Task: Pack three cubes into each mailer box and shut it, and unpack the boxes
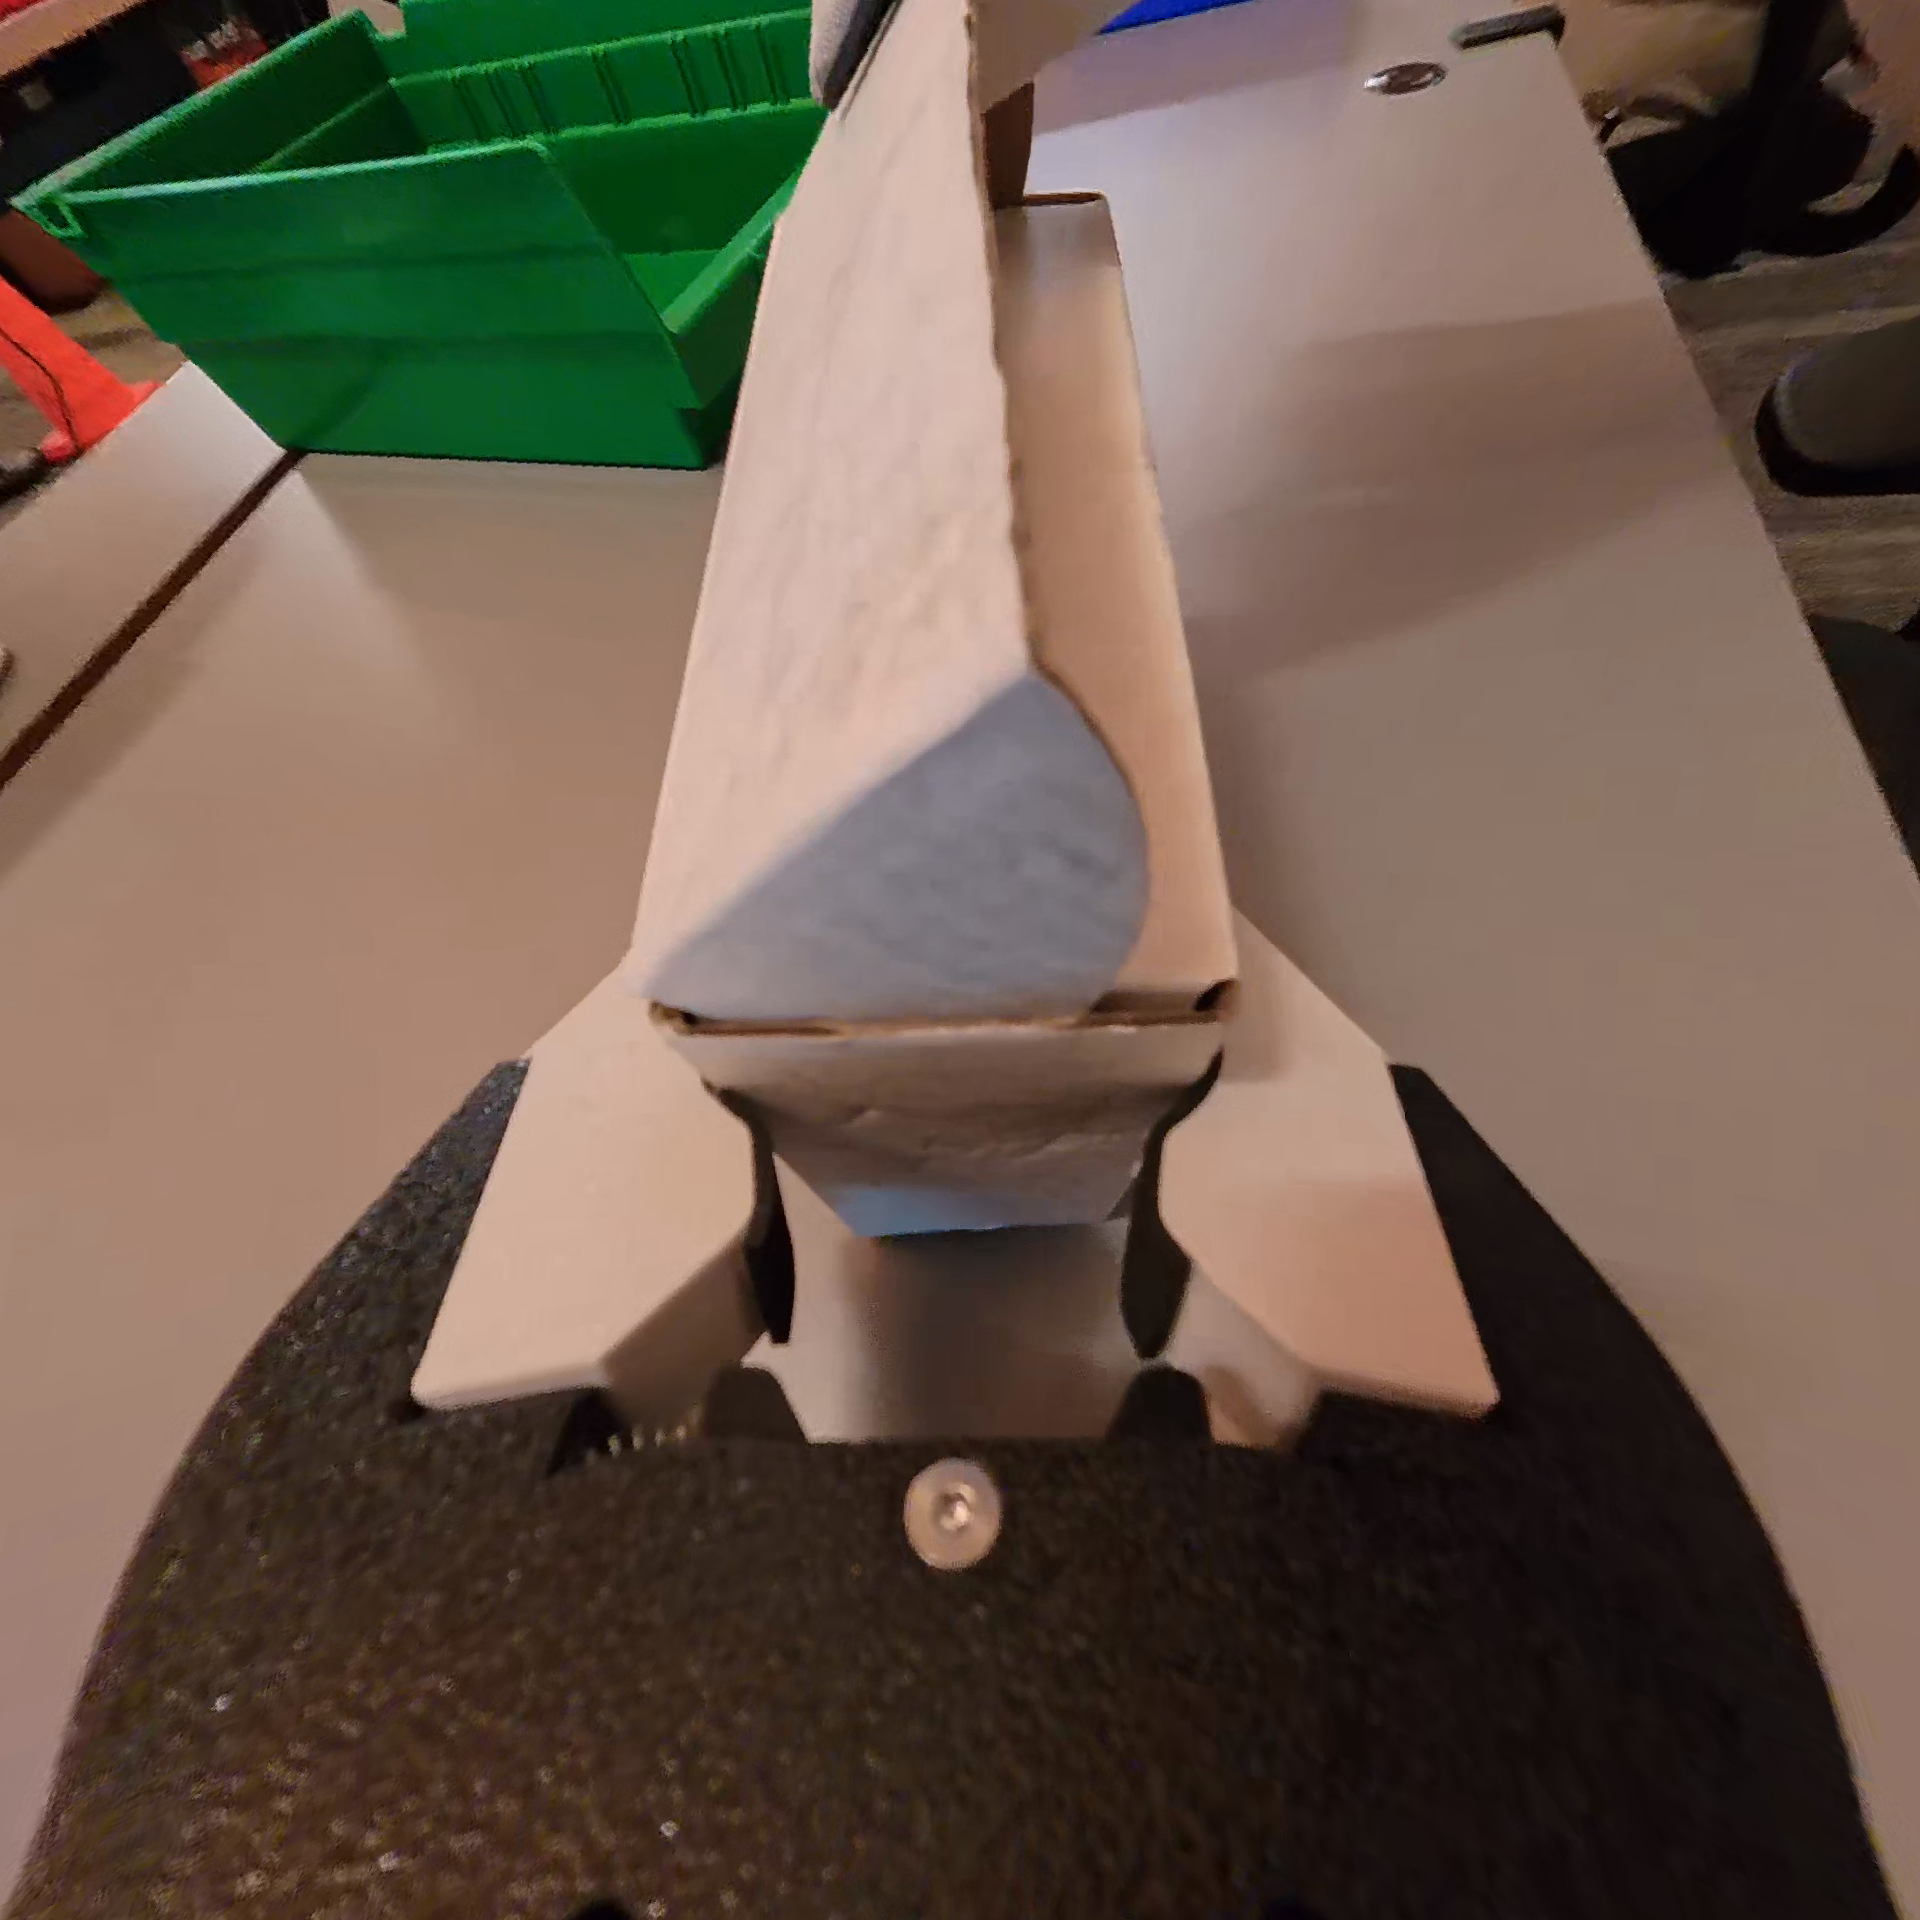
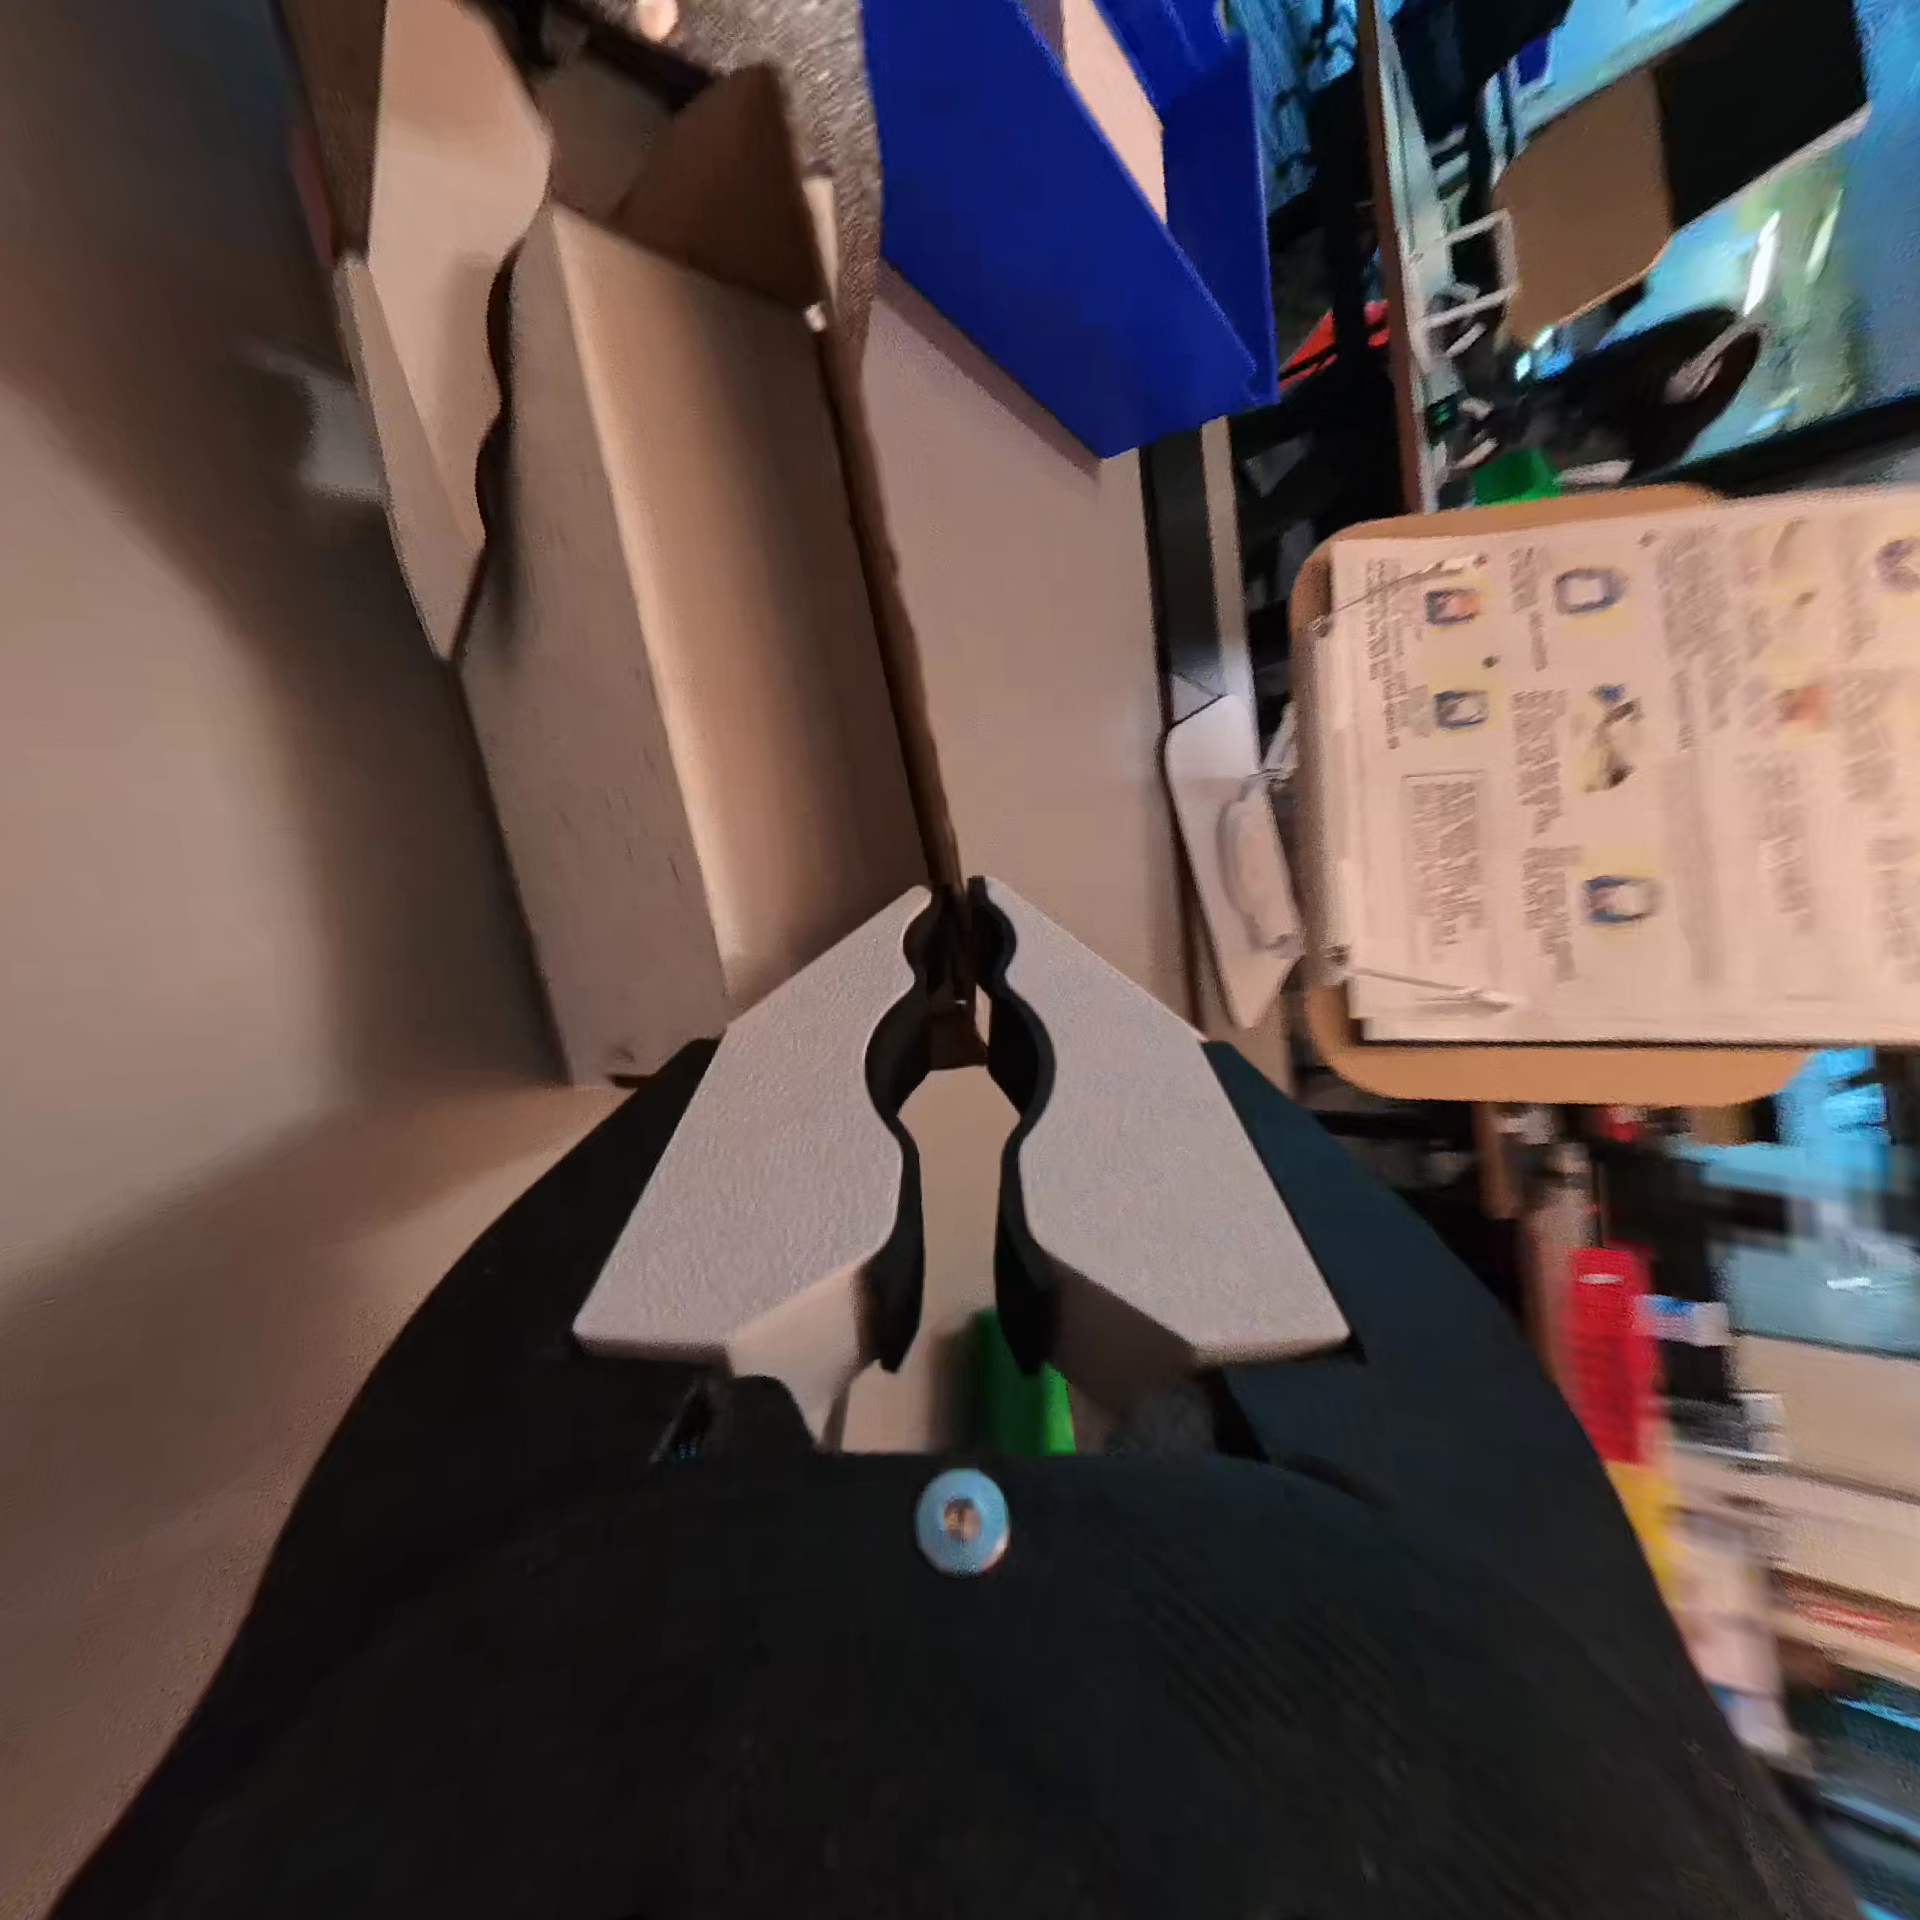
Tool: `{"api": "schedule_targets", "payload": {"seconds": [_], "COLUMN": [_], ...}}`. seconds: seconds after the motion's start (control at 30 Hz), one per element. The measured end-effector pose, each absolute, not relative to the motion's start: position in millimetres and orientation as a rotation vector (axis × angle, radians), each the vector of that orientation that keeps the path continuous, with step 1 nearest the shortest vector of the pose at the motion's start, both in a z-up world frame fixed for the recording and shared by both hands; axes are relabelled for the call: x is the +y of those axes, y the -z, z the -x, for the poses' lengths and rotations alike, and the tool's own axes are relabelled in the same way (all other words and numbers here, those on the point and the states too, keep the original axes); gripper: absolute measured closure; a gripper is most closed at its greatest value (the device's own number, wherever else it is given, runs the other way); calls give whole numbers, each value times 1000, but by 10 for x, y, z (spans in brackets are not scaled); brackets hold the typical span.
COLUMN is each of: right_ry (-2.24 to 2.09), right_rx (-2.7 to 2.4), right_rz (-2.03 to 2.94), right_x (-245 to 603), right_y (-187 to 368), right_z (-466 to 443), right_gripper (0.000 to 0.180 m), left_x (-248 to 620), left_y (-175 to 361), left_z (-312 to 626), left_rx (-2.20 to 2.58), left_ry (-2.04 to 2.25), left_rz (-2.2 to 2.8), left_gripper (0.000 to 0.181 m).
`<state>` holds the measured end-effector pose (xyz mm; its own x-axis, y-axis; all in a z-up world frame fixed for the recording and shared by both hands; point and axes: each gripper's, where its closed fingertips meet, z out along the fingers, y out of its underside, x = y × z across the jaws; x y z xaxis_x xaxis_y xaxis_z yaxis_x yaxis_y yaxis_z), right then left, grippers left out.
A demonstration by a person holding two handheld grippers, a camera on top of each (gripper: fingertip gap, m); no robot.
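A white cardboard mailer box point(image 1: 1101, 582) lies lengthwise on the grey table point(image 1: 364, 831). My left gripper point(image 1: 961, 1132) is shut on its near end. The lid point(image 1: 852, 520) stands tilted up over the box, with a rounded side flap point(image 1: 914, 883) hanging at the near end. In the right wrist view, my right gripper point(image 2: 961, 914) is shut on the thin edge of the lid point(image 2: 894, 623), and the box body point(image 2: 644, 623) runs away to the left of it. No cubes show; the inside of the box is hidden.
Green plastic bins point(image 1: 416, 260) stand at the far left of the table. A blue bin point(image 2: 1039, 208) sits beyond the box. A clipboard with papers point(image 2: 1610, 779) hangs off to the right. An orange cone point(image 1: 62, 374) is past the left table edge.
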<state>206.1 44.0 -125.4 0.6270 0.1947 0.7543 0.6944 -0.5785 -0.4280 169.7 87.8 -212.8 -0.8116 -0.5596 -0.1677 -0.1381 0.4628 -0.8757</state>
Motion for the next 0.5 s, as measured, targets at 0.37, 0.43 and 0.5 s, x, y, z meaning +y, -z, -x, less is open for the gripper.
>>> {"api": "schedule_targets", "payload": {"seconds": [0.37, 0.43, 0.5], "right_ry": [660, 678, 701], "right_rx": [-405, -364, -325], "right_rz": [2175, 2193, 2212], "right_x": [490, 498, 493], "right_y": [1232, 1234, 1237], "right_z": [-2042, -2073, -2130], "right_gripper": [176, 177, 178], "left_x": [1036, 1109, 1205], "left_y": [2073, 1950, 1725], "left_z": [-1758, -1796, -1781], "left_rx": [2182, 2110, 2022], "left_ry": [1205, 1298, 1406], "left_rz": [545, 646, 702], "left_gripper": [103, 96, 95]}}
